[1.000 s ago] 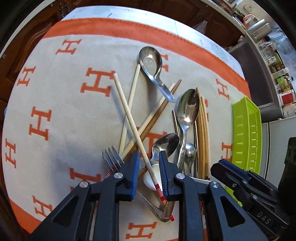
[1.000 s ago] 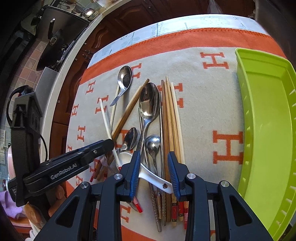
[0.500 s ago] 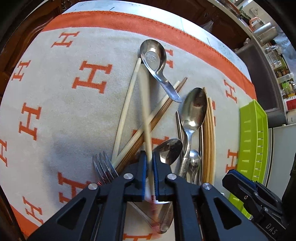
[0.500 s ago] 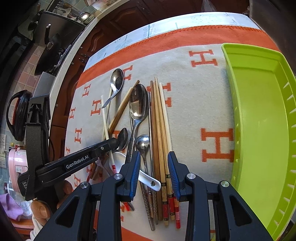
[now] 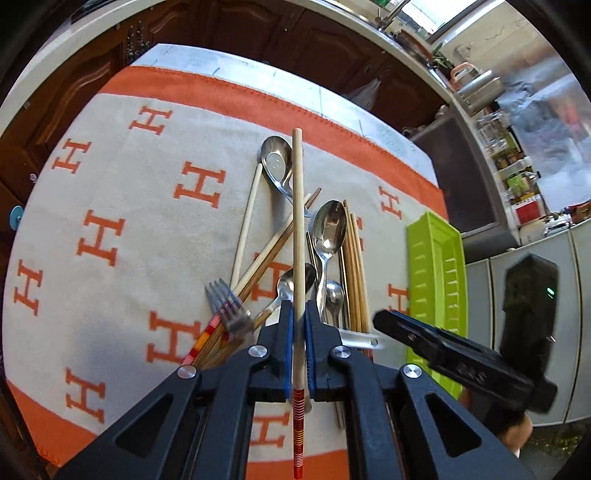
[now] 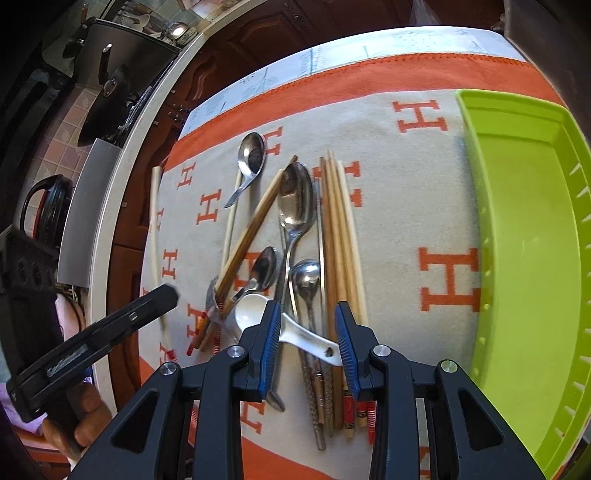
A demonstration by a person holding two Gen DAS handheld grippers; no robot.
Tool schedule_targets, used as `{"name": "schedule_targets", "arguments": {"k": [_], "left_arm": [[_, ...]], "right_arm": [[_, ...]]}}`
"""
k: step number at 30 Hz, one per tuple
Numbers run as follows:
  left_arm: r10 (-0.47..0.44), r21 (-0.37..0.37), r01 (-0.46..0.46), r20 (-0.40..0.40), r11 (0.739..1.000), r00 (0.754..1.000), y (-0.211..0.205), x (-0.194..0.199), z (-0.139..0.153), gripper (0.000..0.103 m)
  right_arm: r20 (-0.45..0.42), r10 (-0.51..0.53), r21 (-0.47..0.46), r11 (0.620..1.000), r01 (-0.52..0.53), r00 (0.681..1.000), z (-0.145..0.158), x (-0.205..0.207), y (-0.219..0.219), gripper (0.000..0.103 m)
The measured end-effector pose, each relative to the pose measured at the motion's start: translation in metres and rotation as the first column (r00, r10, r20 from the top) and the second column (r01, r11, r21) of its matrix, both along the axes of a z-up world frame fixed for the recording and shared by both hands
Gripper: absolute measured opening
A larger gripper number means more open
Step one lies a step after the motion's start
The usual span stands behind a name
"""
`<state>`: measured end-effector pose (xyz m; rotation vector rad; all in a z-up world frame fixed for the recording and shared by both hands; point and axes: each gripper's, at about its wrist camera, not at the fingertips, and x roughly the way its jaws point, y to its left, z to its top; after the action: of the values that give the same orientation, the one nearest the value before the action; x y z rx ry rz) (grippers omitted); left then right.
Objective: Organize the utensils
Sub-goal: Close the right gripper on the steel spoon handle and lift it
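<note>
My left gripper (image 5: pixel 299 321) is shut on a pale chopstick (image 5: pixel 298 221) with a red-striped end, held lifted above the pile; it also shows in the right wrist view (image 6: pixel 153 236). Below lie several spoons (image 5: pixel 327 229), a fork (image 5: pixel 227 304) and more chopsticks (image 5: pixel 354 266) on the cloth. My right gripper (image 6: pixel 306 332) is open over a white ceramic spoon (image 6: pixel 295 330), with a bundle of chopsticks (image 6: pixel 340 236) just to its right. The green tray (image 6: pixel 524 236) is empty at the right.
An orange-and-grey cloth (image 5: pixel 122 206) with H marks covers the table. Dark wooden cabinets (image 5: pixel 258 33) stand beyond the far edge. A cleaver and pans (image 6: pixel 107 96) hang at the far left in the right wrist view.
My left gripper closed on the pale chopstick and lifted it off the pile, now pointing straight ahead. My right gripper stayed open and shifted slightly over the white spoon.
</note>
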<state>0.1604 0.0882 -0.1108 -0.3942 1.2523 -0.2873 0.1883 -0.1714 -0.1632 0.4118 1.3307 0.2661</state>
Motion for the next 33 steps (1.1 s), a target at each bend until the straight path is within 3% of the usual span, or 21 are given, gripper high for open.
{"name": "schedule_targets", "arguments": {"k": [7,14,27,33], "left_arm": [[0.031,0.001,-0.031,0.018,1.000,0.999,0.036,-0.031,0.007,0.004],[0.067,-0.007,-0.067,0.019,0.998,0.998,0.059,-0.033,-0.001,0.004],[0.072,-0.067,-0.072,-0.011,0.995,0.997,0.079,-0.029,-0.021,0.004],[0.076,-0.076,-0.077,-0.019,0.994,0.997,0.085,-0.031,-0.027,0.004]], "right_arm": [[-0.067,0.022,0.021,1.000,-0.021,0.998,-0.020,0.011,0.026,0.025],[-0.129,-0.004,0.020,1.000,0.006,0.992,-0.047,0.023,0.040,0.021],[-0.126,0.026,-0.076,0.996,-0.036,0.992,-0.045,0.035,0.076,0.015],[-0.152,-0.063,-0.041,0.998,0.057,0.986,-0.053,0.039,0.071,0.015]]}}
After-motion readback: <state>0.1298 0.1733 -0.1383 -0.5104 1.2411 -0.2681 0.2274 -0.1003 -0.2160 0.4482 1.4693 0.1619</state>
